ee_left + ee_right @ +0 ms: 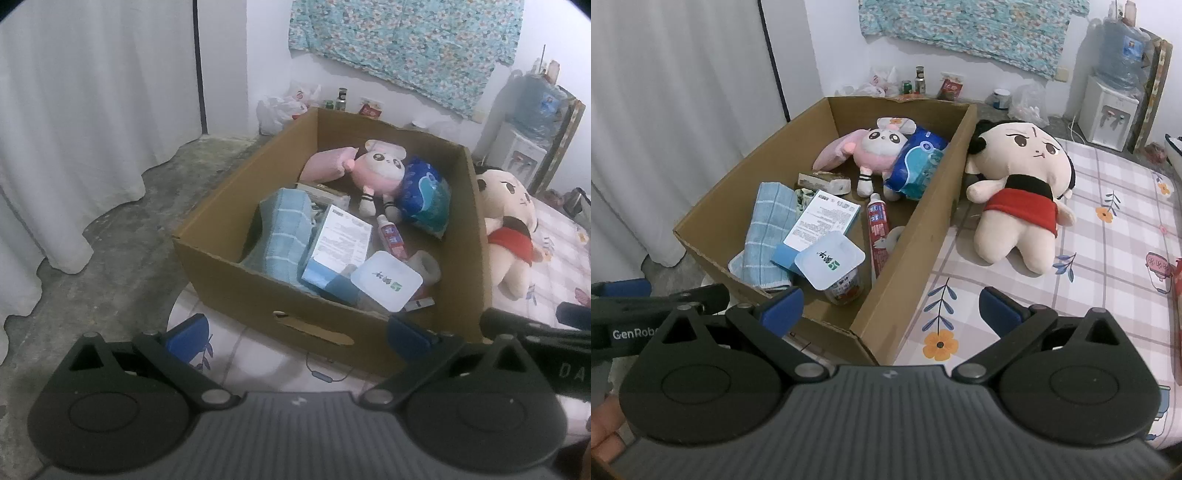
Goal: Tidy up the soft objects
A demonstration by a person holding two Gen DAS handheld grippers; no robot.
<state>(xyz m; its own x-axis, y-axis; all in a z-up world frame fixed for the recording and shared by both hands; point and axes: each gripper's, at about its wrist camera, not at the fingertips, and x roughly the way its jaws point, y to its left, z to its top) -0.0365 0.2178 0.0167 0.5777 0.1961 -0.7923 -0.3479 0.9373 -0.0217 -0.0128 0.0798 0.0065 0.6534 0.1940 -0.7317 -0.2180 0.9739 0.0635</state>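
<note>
- Where the cardboard box [908, 236] sits on the checked bedsheet [1108, 236], its right wall stands between the big doll [1019, 184], lying outside just right of it, and the clutter inside.
- Inside: pink plush [879, 147] far, blue pack [916, 162] beside it, blue towel [768, 225] left, toothpaste [879, 225], lidded cup [831, 262] near.
- Left gripper [295, 332] and right gripper [890, 306]: jaws spread, empty, near the box.
- Grey floor [110, 236], white curtain [74, 110] left; water dispenser [1108, 110] far right.

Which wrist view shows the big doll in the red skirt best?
The right wrist view: the doll lies whole on the bedsheet beside the cardboard box, face and legs visible. In the left wrist view the doll is partly hidden behind the box wall and distorted near the edge.
</note>
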